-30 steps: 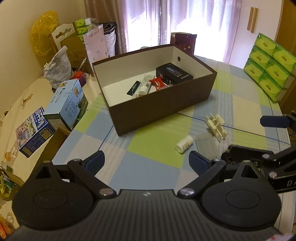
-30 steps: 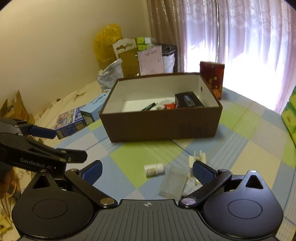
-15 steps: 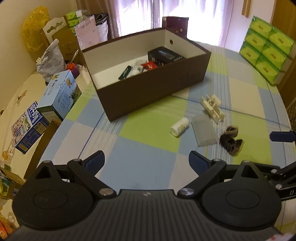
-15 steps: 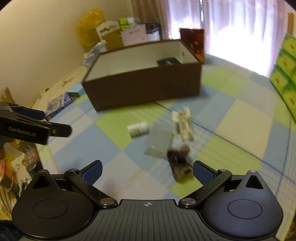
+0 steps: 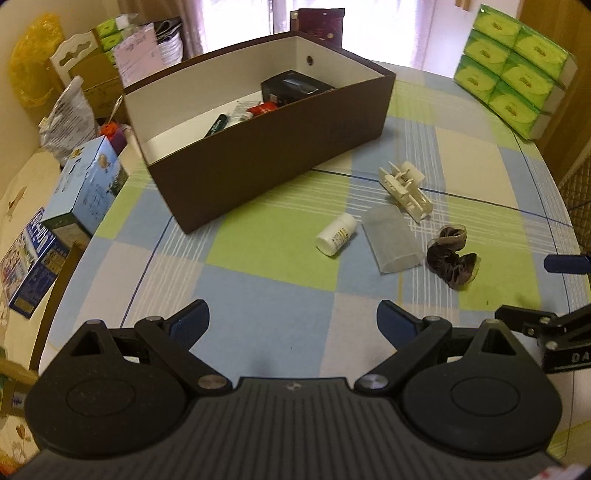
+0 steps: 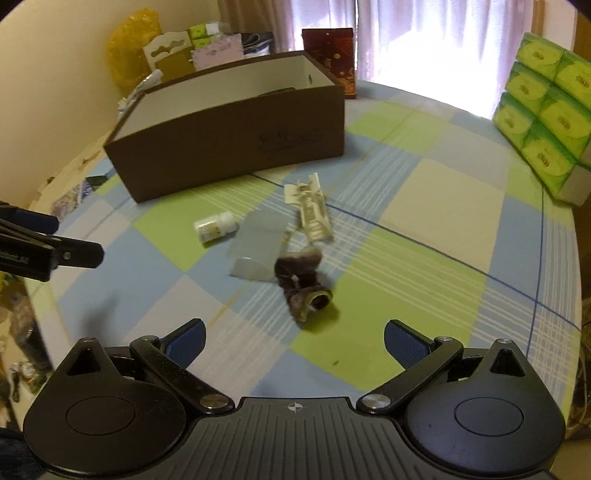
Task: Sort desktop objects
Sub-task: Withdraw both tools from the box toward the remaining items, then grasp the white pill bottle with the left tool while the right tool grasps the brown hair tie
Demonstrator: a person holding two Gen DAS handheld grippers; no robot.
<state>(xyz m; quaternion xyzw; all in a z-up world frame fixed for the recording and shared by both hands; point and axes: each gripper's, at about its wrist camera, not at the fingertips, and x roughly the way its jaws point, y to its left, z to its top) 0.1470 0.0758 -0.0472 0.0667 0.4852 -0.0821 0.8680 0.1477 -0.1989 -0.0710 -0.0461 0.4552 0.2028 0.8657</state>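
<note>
A: Both grippers have pulled back since a second ago; a dark scrunchie (image 5: 452,258) now shows.
B: It lies by the clear case (image 5: 391,240), outside the box (image 5: 258,162). Left gripper (image 5: 291,321) and right gripper (image 6: 293,339) gape, empty.

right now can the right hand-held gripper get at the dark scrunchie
Probably yes. The right hand-held gripper is open, and the dark scrunchie lies just ahead of it with only bare tablecloth between. The frosted case sits beside it, not in the path.

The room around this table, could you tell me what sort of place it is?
Probably a lived-in home room: a checked tablecloth, curtains over a bright window, and stacked tissue packs.
</note>
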